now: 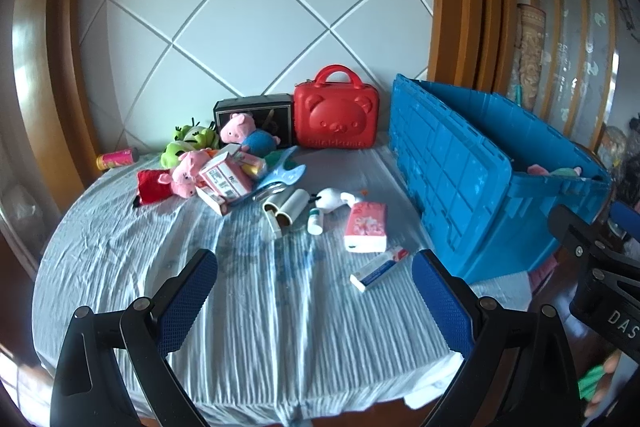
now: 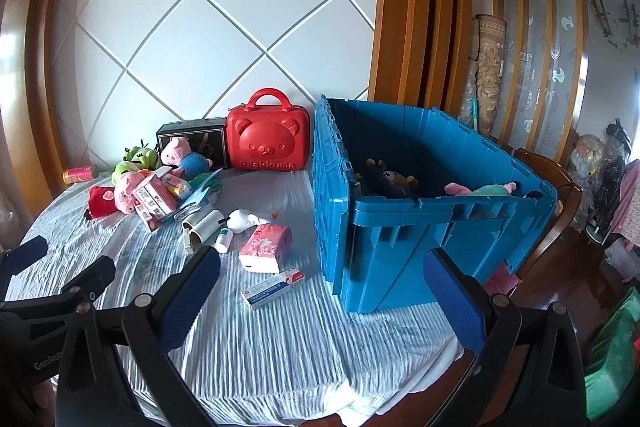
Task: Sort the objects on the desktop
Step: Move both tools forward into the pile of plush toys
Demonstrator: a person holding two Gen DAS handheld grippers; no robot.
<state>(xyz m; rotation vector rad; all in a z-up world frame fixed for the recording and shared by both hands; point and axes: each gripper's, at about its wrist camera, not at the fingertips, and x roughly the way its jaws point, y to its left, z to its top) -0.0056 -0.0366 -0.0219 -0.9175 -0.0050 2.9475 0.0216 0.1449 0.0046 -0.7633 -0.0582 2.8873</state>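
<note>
A blue crate (image 1: 480, 179) (image 2: 404, 227) stands on the right of the cloth-covered table (image 1: 248, 307) (image 2: 280, 339), with plush toys (image 2: 392, 181) inside. Loose items lie in the middle: a pink tissue pack (image 1: 366, 227) (image 2: 266, 247), a toothpaste box (image 1: 380, 267) (image 2: 272, 287), a small white bottle (image 1: 315, 221) (image 2: 224, 240), paper rolls (image 1: 282, 209) (image 2: 202, 227) and a white plush (image 1: 334, 199) (image 2: 242, 219). A pile of pig plush toys and cartons (image 1: 208, 171) (image 2: 148, 191) lies at the back left. My left gripper (image 1: 316, 283) and right gripper (image 2: 324, 279) are open, empty, above the table's near edge.
A red bear case (image 1: 337, 117) (image 2: 269, 143) and a black box (image 1: 250, 115) (image 2: 192, 137) stand against the tiled back wall. A pink can (image 1: 116, 159) (image 2: 80, 174) lies at the far left. A wooden chair (image 2: 556, 195) stands behind the crate on the right.
</note>
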